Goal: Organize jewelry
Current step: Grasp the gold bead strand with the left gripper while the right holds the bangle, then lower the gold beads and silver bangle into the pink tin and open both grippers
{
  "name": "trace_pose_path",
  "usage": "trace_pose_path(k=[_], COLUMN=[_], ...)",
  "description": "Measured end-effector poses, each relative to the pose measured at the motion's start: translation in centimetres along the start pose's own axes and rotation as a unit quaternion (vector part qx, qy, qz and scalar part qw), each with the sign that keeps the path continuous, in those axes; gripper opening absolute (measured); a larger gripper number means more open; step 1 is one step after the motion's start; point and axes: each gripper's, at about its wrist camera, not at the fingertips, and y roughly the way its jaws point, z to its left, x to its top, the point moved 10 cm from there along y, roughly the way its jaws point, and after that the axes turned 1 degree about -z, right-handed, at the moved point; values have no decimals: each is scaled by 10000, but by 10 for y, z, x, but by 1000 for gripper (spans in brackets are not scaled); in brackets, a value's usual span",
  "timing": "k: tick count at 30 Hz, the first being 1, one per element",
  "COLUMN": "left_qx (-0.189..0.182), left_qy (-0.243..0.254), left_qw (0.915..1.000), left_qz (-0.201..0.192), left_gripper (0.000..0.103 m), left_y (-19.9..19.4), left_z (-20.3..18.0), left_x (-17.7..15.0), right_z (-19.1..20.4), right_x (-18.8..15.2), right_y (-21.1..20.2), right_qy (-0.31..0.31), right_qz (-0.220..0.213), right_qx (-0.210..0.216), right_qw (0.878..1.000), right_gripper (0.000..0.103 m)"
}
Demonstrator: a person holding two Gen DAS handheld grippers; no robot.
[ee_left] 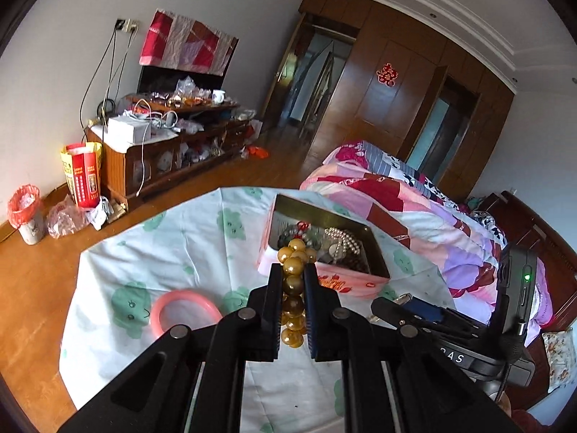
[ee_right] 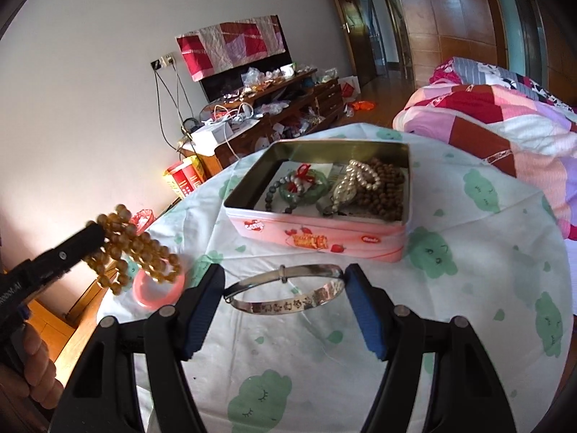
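My left gripper (ee_left: 293, 270) is shut on an amber bead bracelet (ee_left: 293, 281), held above the table short of the pink tin box (ee_left: 324, 281); the bracelet also hangs from it in the right wrist view (ee_right: 137, 249). The open tin (ee_right: 317, 238) holds a green bangle (ee_right: 306, 189), pearl strands (ee_right: 357, 180) and brown beads (ee_right: 389, 191). My right gripper (ee_right: 285, 281) spans a silver bangle (ee_right: 285, 290), its blue pads (ee_right: 203, 303) touching both sides. A pink bangle (ee_left: 184, 312) lies on the cloth at the left.
The round table wears a white cloth with green prints (ee_right: 468, 270). A bed with a patchwork quilt (ee_left: 396, 202) stands to the right. A cluttered TV cabinet (ee_left: 169, 144) is beyond the table. The right gripper's body (ee_left: 450, 332) sits close on my left gripper's right.
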Motion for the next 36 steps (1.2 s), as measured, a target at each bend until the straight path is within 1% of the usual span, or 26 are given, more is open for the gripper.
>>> trace_pose_path(k=[2,7,10,15,18,22,25,27,29,33,36], left_qx=[15,28,-63,-163,-153,-202,-141,-138,-173,-368,-376], left_qy=[34,206,216,320,336,316,449,587,634,651,666], left_qw=[10000,9998,9997,9989,9987,9989,9987,9981,9978,9972,9971], left_qz=[-28,38,108,291,346,286,197,106,58,-62,-51], left_gripper=[10,10,10,10,10,10,10,10,10,10,10], left_y=[-2,0,3,11,15,23,33,42,48,62,81], left_z=[-3,-16,-23,-35,-36,-43,-49,-55,-58,-65,-66], left_x=[0,-9,-16,-28,-29,-13,4,17,25,44,51], right_z=[-2,-2,-2,-12,-16,-20,-25,-29,-33,-41,-52], right_x=[1,8,14,6,4,19,44,65,79,98,104], right_y=[-4,-22,-30,-26,-25,-28,-29,-27,-24,-16,0], right_qy=[8,17,-44,41,28,12,-38,-50,-26,-1,131], right_qz=[-42,-322,-458,-349,-298,-448,-682,-846,-937,-1036,-953], right_qx=[-10,124,70,-30,-103,-140,-227,-285,-306,-379,-438], right_qw=[10000,9994,9989,9994,9995,9989,9974,9960,9951,9939,9944], right_gripper=[72,72,72,72,72,72,72,72,72,72,72])
